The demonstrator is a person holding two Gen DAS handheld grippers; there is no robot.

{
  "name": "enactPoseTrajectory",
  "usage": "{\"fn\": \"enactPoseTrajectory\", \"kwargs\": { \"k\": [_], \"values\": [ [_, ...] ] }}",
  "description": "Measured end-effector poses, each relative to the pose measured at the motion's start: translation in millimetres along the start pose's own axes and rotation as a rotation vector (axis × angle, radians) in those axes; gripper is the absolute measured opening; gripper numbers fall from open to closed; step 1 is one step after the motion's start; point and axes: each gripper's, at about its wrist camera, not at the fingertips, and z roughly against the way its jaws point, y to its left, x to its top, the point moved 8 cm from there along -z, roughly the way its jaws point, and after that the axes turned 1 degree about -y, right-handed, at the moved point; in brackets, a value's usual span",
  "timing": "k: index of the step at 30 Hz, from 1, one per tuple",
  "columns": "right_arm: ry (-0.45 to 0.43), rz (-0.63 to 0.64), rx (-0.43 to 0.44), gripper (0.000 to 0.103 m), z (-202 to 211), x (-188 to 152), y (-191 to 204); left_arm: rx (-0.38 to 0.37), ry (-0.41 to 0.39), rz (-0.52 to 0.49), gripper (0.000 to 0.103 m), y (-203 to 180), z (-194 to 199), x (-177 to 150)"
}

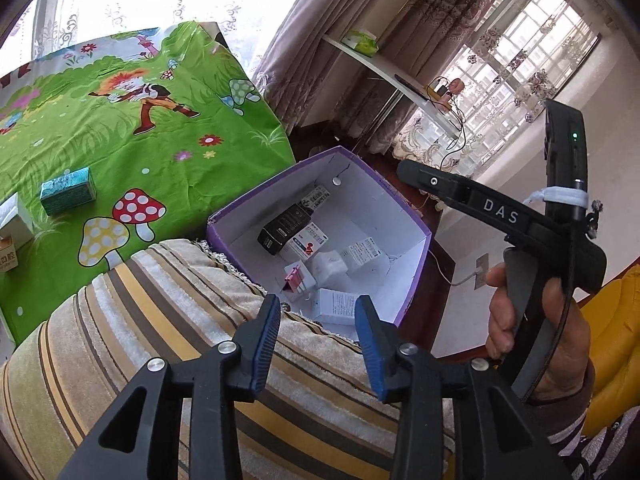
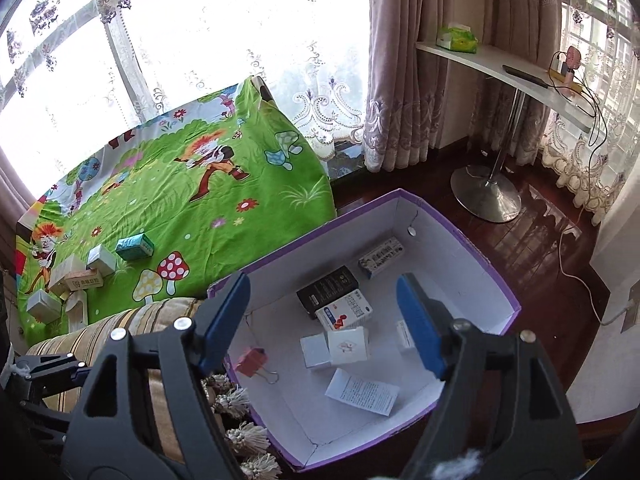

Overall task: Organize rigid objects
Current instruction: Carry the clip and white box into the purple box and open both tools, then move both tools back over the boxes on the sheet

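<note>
Right wrist view has the right gripper (image 2: 320, 324) spread wide and empty over the purple box (image 2: 498, 276); left gripper (image 1: 316, 340) is spread and empty too. Leftover small boxes (image 2: 134, 247) sit on the green cloth (image 2: 248, 184), well apart, so I'd guess a long carry risks a drop or clipping the rim.

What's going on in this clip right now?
A person with a handheld gripper in each hand is sorting small boxes into a purple storage box. Both the left gripper and the right gripper hover above it, jaws open and holding nothing. Several boxes already lie inside, including a black box. A teal box and a few others wait on the green cartoon cloth.
</note>
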Motion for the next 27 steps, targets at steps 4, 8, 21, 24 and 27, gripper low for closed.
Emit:
{"fn": "enactPoseTrajectory", "kwargs": {
  "k": [4,8,21,24,27],
  "values": [
    [-0.023,-0.004,-0.010,0.086,6,5,2,0.040,-0.056,-0.015,0.053,2,13,5],
    [-0.068,0.013,-0.041,0.091,17,13,7,0.121,-0.167,-0.050,0.063,3,38,16],
    [-0.145,0.092,-0.105,0.096,34,31,40,0.277,-0.367,-0.066,0.076,48,97,32],
    [-0.156,0.109,-0.042,0.096,33,31,56,0.334,-0.397,-0.047,0.076,71,117,30],
    [-0.141,0.103,0.057,0.096,31,29,76,0.399,-0.400,0.009,0.076,103,137,25]
  ]
}}
